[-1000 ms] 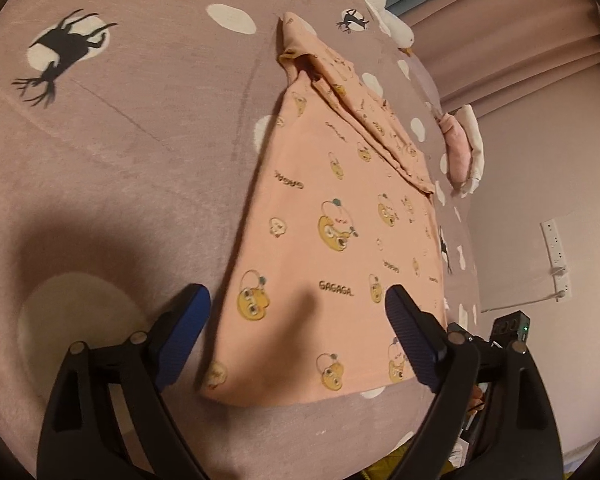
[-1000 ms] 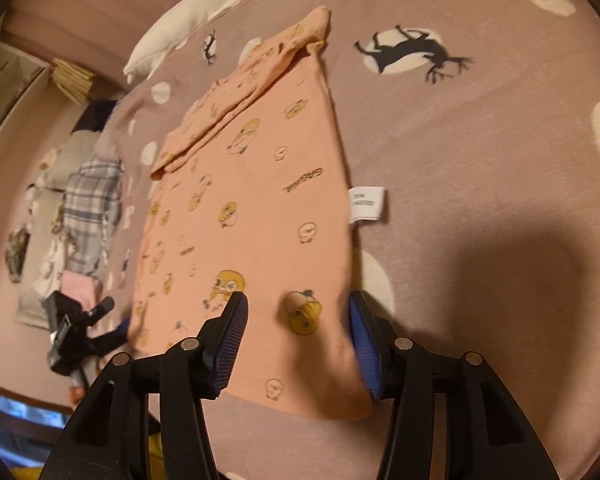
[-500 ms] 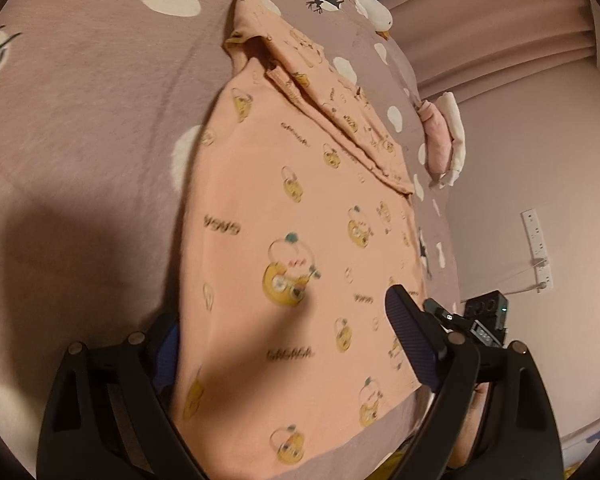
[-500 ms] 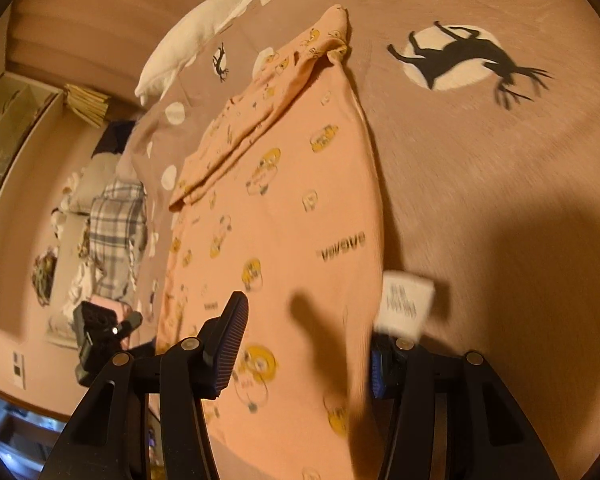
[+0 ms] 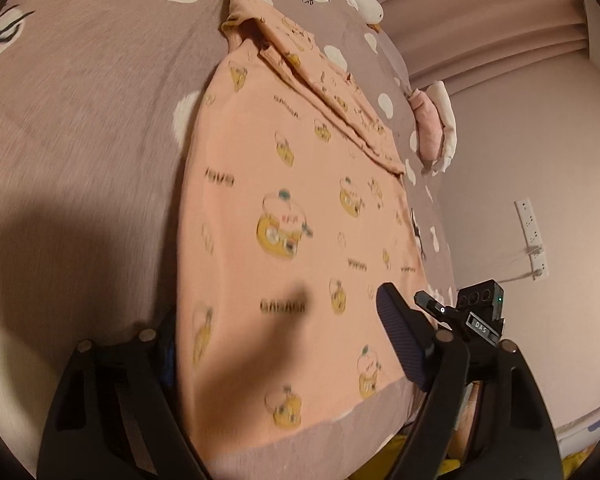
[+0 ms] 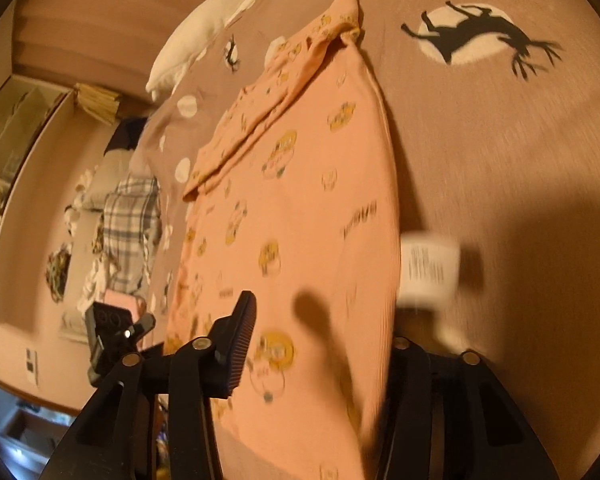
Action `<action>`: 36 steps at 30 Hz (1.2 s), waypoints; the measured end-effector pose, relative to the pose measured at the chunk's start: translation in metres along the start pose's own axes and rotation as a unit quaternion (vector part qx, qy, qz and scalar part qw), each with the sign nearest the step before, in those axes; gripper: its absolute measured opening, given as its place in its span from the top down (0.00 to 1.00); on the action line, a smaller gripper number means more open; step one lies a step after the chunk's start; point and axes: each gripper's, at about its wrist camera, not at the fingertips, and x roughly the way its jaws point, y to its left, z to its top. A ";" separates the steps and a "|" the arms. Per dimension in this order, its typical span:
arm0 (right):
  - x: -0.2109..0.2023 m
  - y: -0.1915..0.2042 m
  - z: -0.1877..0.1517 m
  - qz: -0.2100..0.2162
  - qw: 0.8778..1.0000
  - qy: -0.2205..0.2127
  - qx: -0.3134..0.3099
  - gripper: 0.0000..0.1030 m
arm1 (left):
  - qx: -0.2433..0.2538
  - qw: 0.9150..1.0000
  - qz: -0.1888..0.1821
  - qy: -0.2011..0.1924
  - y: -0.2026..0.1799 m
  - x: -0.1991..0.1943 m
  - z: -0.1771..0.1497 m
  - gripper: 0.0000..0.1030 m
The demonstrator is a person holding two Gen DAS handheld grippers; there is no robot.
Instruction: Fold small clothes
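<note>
A peach garment (image 5: 300, 208) printed with yellow cartoon figures lies flat on the mauve bedspread (image 5: 79, 100), its far part folded over into a strip. My left gripper (image 5: 277, 312) straddles the near left corner. Its left finger sits at the cloth's edge, partly hidden, its right finger is above the cloth, and the jaws are closing. My right gripper (image 6: 322, 320) straddles the near right corner (image 6: 340, 380), jaws closing. Its right finger is hidden behind the cloth edge. A white care label (image 6: 428, 272) sticks out beside that edge. Neither gripper's pads press on the cloth.
The bedspread bears white dots and black deer shapes (image 6: 480, 32). A white pillow (image 6: 203, 28) lies at the far end. Folded pink and white clothes (image 5: 434, 128) sit at the bed's right side. A plaid garment (image 6: 129, 220) and other clothes lie beyond the left side.
Both grippers moved forward and lower over the garment's near corners. Each outer finger now sits at or under a cloth edge, and both pairs of jaws have narrowed a little.
</note>
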 end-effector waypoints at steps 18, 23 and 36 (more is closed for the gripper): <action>0.003 0.020 -0.034 -0.064 0.997 0.016 -0.050 0.92 | -0.062 0.997 0.038 0.001 0.021 -0.001 -0.010 0.93; 0.000 0.026 -0.036 -0.078 0.994 0.012 -0.073 0.95 | -0.088 0.996 0.014 0.002 0.028 -0.004 -0.010 0.94; -0.013 0.048 -0.023 0.027 0.996 -0.035 -0.081 0.95 | -0.060 0.997 -0.031 -0.023 0.010 -0.022 -0.002 0.95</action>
